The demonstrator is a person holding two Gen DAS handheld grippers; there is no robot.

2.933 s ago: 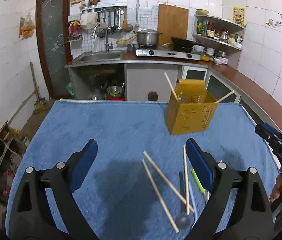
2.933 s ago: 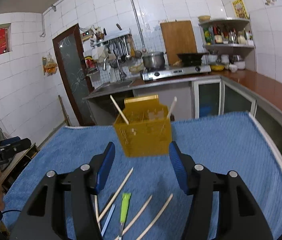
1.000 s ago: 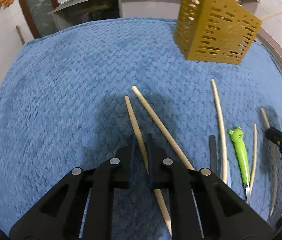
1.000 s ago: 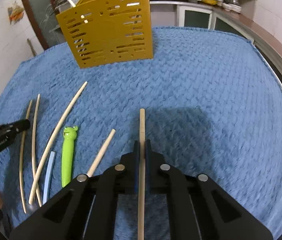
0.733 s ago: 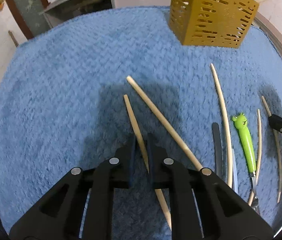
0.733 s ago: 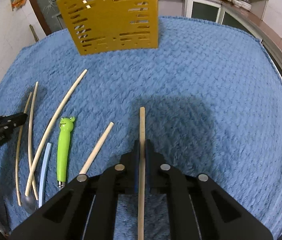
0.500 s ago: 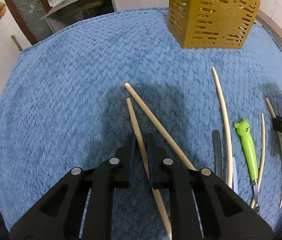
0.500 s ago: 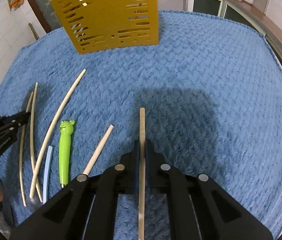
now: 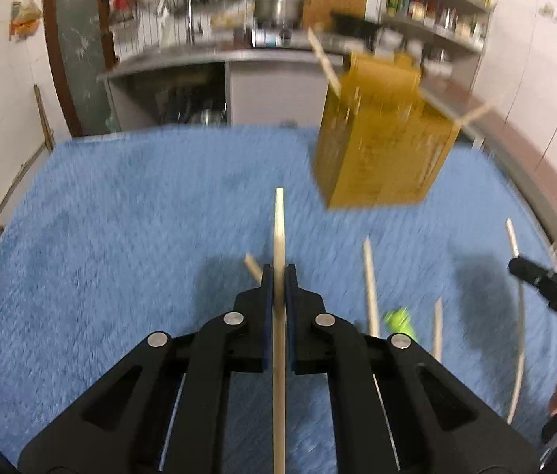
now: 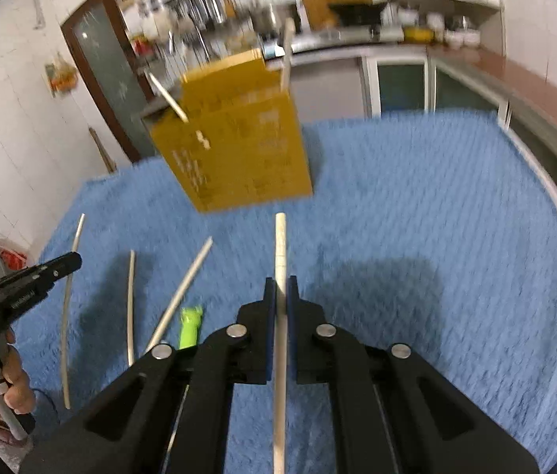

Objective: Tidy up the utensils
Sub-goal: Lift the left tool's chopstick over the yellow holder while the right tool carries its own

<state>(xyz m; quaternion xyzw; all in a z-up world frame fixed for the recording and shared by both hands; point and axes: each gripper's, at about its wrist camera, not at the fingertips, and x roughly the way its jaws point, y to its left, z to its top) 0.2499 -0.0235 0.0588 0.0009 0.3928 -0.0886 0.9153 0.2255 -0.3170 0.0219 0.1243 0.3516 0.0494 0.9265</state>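
Observation:
My left gripper (image 9: 277, 272) is shut on a wooden chopstick (image 9: 279, 229) and holds it above the blue towel (image 9: 120, 217), pointing toward the yellow perforated utensil holder (image 9: 381, 150). My right gripper (image 10: 280, 284) is shut on another wooden chopstick (image 10: 280, 245), also lifted, with the holder (image 10: 235, 150) just ahead and left. Two chopsticks stand in the holder. Loose chopsticks (image 10: 183, 292) and a green frog-handled utensil (image 10: 190, 326) lie on the towel. The views are motion-blurred.
The right gripper shows at the right edge of the left wrist view (image 9: 554, 292); the left gripper shows at the left edge of the right wrist view (image 10: 29, 276). A kitchen counter (image 9: 215, 55) with sink and stove runs behind the table.
Both grippers have lifted their chopsticks off the towel and tilted up toward the holder. The other utensils lie where they were.

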